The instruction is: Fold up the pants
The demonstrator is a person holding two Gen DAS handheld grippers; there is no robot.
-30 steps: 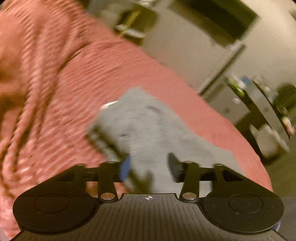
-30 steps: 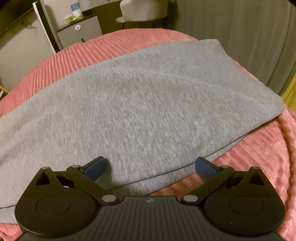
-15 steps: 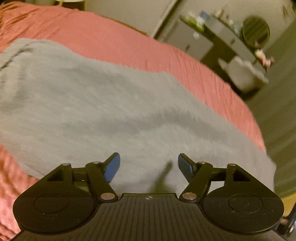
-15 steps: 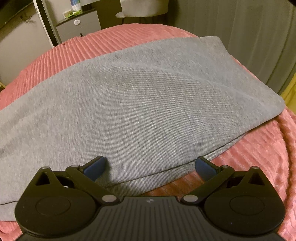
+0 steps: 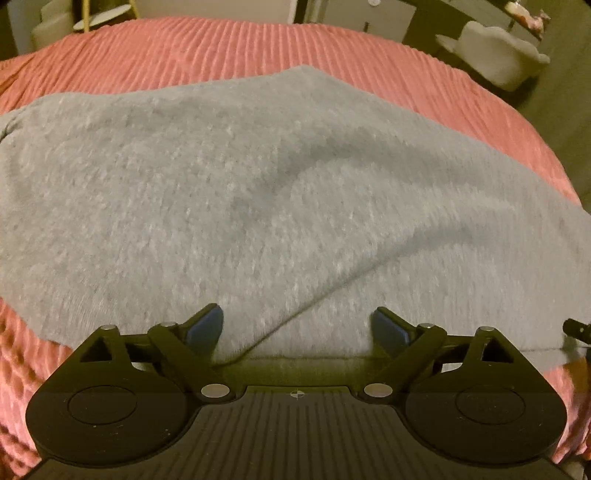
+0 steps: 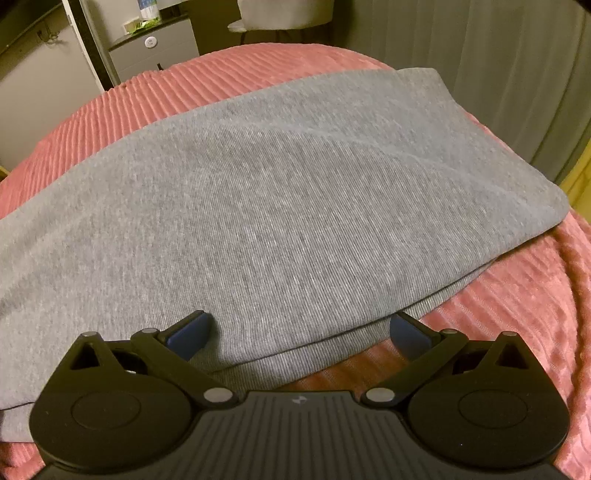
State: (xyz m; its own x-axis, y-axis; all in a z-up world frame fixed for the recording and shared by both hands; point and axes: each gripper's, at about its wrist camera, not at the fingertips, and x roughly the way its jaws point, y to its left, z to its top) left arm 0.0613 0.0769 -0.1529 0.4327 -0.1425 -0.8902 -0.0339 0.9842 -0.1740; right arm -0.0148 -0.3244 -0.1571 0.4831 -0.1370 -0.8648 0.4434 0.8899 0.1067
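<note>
Grey pants (image 5: 258,192) lie folded over on a pink ribbed bedspread (image 5: 229,51), with a diagonal fold edge running down toward the near hem. My left gripper (image 5: 297,326) hangs just above that near hem, its jaws opening wide, and no cloth is pinched between the blue pads. In the right wrist view the same pants (image 6: 277,206) show two stacked layers at the near edge. My right gripper (image 6: 299,332) stands open over that edge, with nothing gripped.
The bedspread (image 6: 509,302) runs past the pants on the right. A grey cabinet (image 6: 155,51) and a pale chair (image 6: 284,14) stand beyond the bed. A white seat (image 5: 491,55) stands beyond the bed in the left wrist view.
The left gripper has swung across the bed to above the pants' near hem and its jaws have spread wider. The right gripper has stayed put over the layered edge.
</note>
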